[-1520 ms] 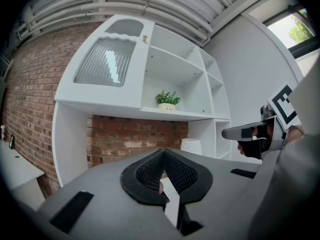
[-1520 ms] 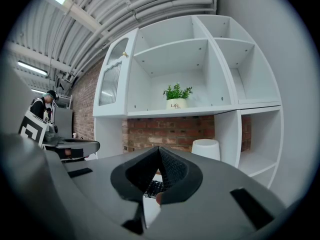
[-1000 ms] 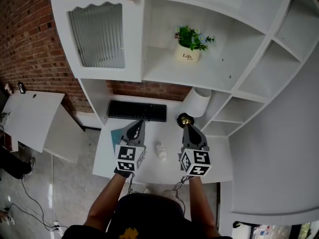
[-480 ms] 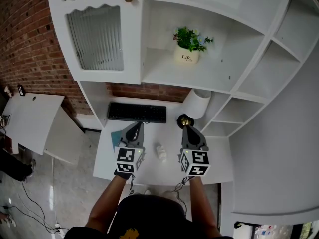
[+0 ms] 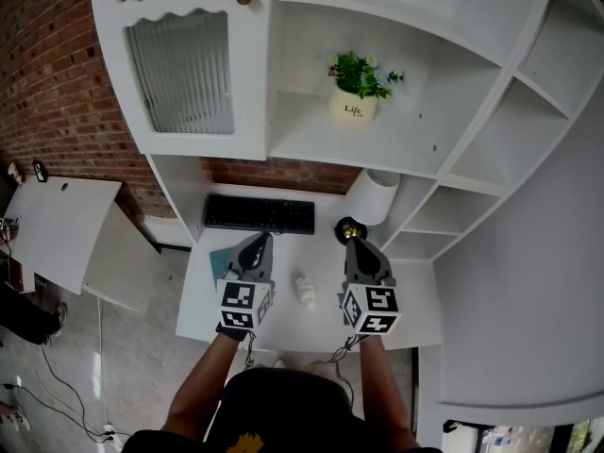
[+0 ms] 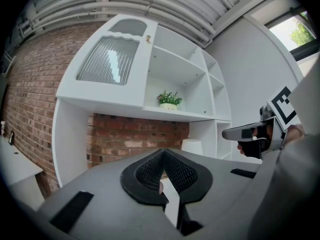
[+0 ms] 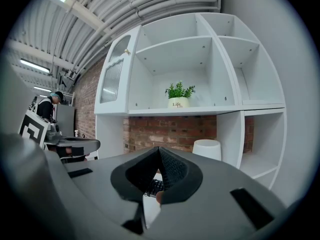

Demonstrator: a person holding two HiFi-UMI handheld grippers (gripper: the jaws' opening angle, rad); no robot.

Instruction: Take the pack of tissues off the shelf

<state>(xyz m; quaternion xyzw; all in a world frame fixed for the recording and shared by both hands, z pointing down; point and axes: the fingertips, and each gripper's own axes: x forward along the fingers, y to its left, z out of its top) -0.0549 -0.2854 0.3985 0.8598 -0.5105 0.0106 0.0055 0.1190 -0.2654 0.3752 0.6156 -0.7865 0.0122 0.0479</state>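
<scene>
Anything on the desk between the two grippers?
Yes: a small white object, too small to identify, lies on the white desk between the left gripper and the right gripper. Only the head view shows it.

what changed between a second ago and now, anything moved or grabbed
Nothing visibly changed. The left gripper and right gripper are where they were above the desk, jaws shut and empty. The plant pot and the keyboard are also where they were.
</scene>
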